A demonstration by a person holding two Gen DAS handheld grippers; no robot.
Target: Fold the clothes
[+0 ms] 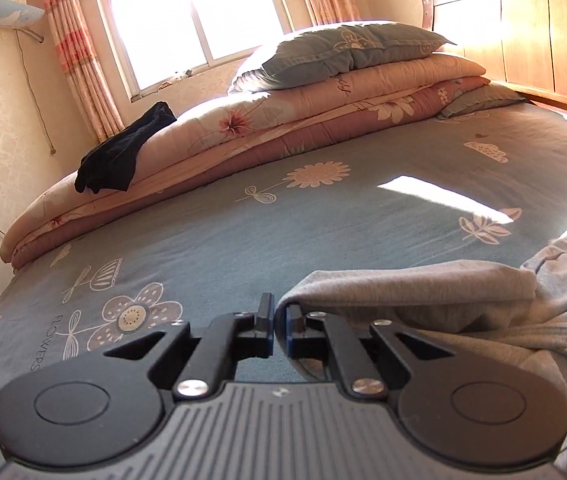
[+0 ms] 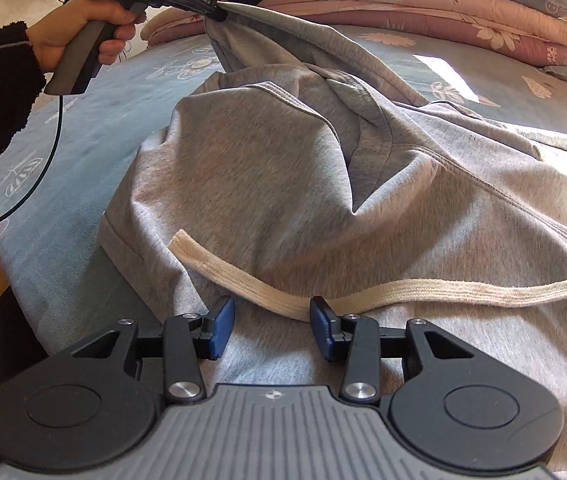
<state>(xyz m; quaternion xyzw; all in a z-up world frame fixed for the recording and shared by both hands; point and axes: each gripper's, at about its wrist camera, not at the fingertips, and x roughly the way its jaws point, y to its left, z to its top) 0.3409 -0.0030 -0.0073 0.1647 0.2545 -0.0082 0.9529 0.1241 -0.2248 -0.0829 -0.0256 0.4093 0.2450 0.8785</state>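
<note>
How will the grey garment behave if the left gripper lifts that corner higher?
Probably floppy: the grey garment sags and creases below the left gripper. Likely light, since one pinched corner holds it up. The cream drawstring may trail behind.

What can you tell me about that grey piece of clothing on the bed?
The grey garment looks like soft jersey knit with stitched seams and a cream woven drawstring. It lies rumpled on the blue flowered bedsheet. One edge is lifted, pinched in the shut left tongs. The right tongs hover open over its near part, straddling the drawstring.
</note>
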